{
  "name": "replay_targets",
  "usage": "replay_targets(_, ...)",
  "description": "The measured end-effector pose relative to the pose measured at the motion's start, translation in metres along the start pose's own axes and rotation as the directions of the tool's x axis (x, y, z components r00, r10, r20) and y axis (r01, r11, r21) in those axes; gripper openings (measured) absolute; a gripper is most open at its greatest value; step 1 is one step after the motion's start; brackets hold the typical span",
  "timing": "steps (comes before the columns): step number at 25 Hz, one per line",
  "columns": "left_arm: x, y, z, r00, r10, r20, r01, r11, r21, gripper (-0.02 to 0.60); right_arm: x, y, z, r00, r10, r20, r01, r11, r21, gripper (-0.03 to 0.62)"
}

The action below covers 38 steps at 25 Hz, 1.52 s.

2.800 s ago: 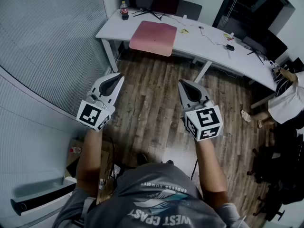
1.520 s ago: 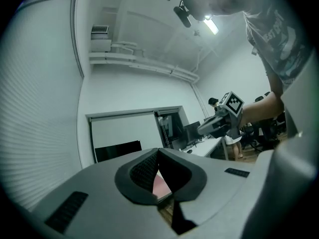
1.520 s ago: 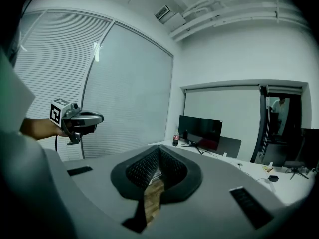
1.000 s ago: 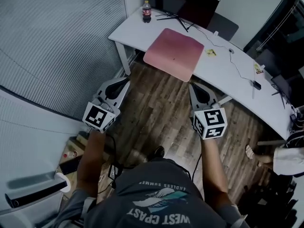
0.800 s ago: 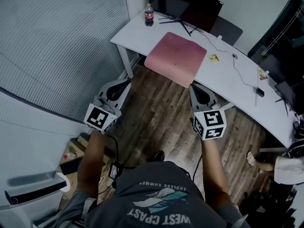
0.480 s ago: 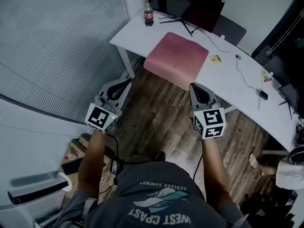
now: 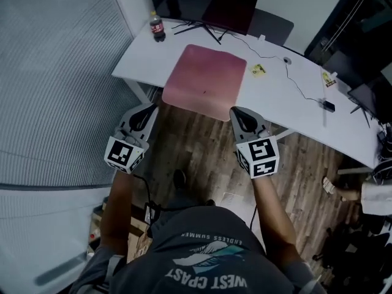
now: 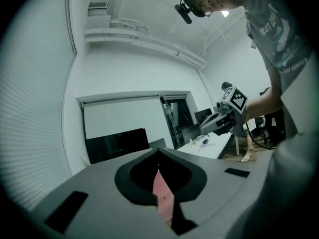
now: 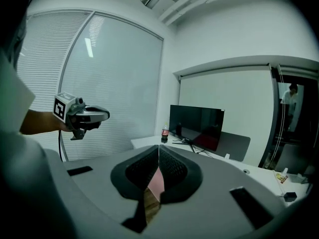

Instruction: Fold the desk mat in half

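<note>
Desk mat (image 7: 204, 81) fills more of the head view than it did 2.8 seconds ago, when the white desk (image 7: 288, 100) stood far across the wooden floor (image 7: 196, 146); the person has come up to it. Both tongs now end just short of the mat's near edge, where before they hung well apart from it.

The mat is pink with rounded corners. It lies flat and unfolded on the left part of the desk, its near edge reaching the desk's front edge. A small dark speck shows near its middle.

Left gripper (image 7: 150, 107) sits off the mat's near left corner, and right gripper (image 7: 234, 111) off its near right corner. Neither touches it. Each gripper's own view shows its 2 jaws closed tip to tip with nothing held, only a sliver of pink visible beyond them; they were closed earlier too.

Farther out, a yellow note (image 7: 257, 70) lies just right of the mat, a bottle (image 7: 157, 27) stands at the desk's far left corner, and a dark monitor (image 7: 205, 2) stands behind.
</note>
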<state>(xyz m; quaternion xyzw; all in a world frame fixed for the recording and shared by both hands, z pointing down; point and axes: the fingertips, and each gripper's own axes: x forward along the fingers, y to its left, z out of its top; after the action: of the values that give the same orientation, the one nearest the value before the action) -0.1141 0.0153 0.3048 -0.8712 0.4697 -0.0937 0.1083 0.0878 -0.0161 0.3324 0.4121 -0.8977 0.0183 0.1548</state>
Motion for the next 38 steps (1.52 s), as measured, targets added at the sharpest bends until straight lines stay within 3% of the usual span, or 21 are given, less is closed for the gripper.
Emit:
replay_targets(8, 0.076, 0.049, -0.018, 0.989, -0.148, 0.020, 0.149, 0.989, -0.020, 0.017, 0.049, -0.032, 0.002, 0.992, -0.109, -0.057, 0.113, 0.991, 0.073, 0.026)
replay_targets(20, 0.136, 0.103, -0.078, 0.959, -0.282, -0.021, 0.280, 0.958, -0.056, 0.017, 0.102, -0.070, -0.040, 0.959, -0.242, -0.149, 0.263, 0.954, 0.146, 0.028)
replay_targets(28, 0.149, 0.125, -0.117, 0.951, -0.303, -0.058, 0.297, 0.951, -0.091, 0.017, 0.125, -0.083, -0.068, 0.943, -0.275, -0.187, 0.310, 0.931, 0.191, 0.028)
replay_targets(38, 0.170, 0.131, -0.153, 0.966, -0.244, -0.085, 0.232, 0.964, -0.131, 0.017, 0.155, -0.090, -0.103, 0.958, -0.182, -0.220, 0.228, 0.952, 0.205, 0.029)
